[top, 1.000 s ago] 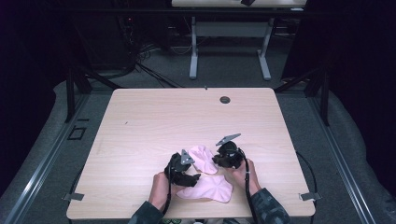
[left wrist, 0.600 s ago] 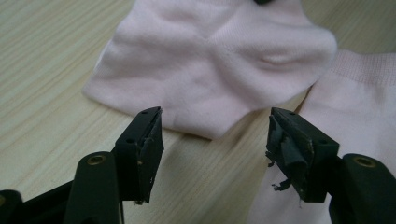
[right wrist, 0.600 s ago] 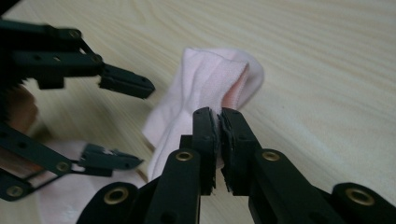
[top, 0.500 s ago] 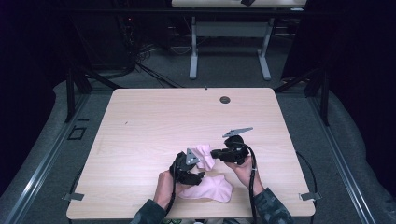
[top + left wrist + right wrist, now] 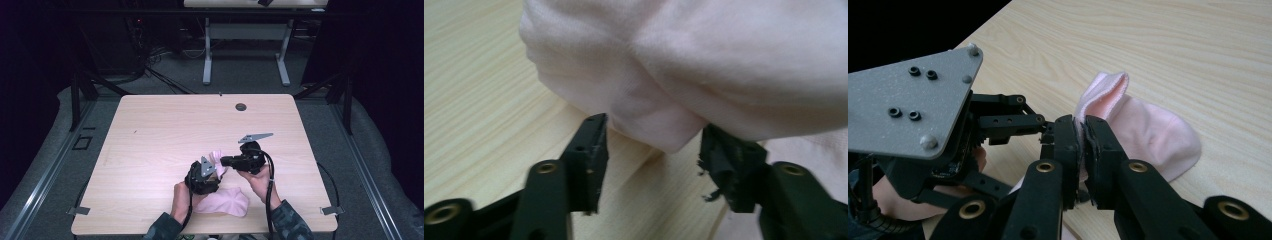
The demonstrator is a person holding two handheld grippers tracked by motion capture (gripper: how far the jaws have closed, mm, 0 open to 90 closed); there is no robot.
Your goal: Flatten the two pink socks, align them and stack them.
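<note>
A pale pink cloth [image 5: 225, 202] lies near the table's front edge, one end lifted off the wood. My right gripper [image 5: 1082, 125] is shut on that raised end, and the hemmed edge of the cloth [image 5: 1108, 87] sticks up past its pads. My left gripper [image 5: 651, 135] sits just left of it [image 5: 202, 175], low over the table. Its jaws have just been closing, and a hanging fold of the cloth [image 5: 704, 60] sits between them. The right-hand pad [image 5: 724, 155] meets the fold, while the other pad stands off it.
The light wooden table [image 5: 165, 130] has a small dark round grommet [image 5: 241, 106] near its far edge. A second table's legs [image 5: 206, 55] stand on the grey floor behind. The person's hands come in at the front edge.
My right gripper has risen with the cloth's end, pulling it up off the table. The left gripper has stayed beside it.
</note>
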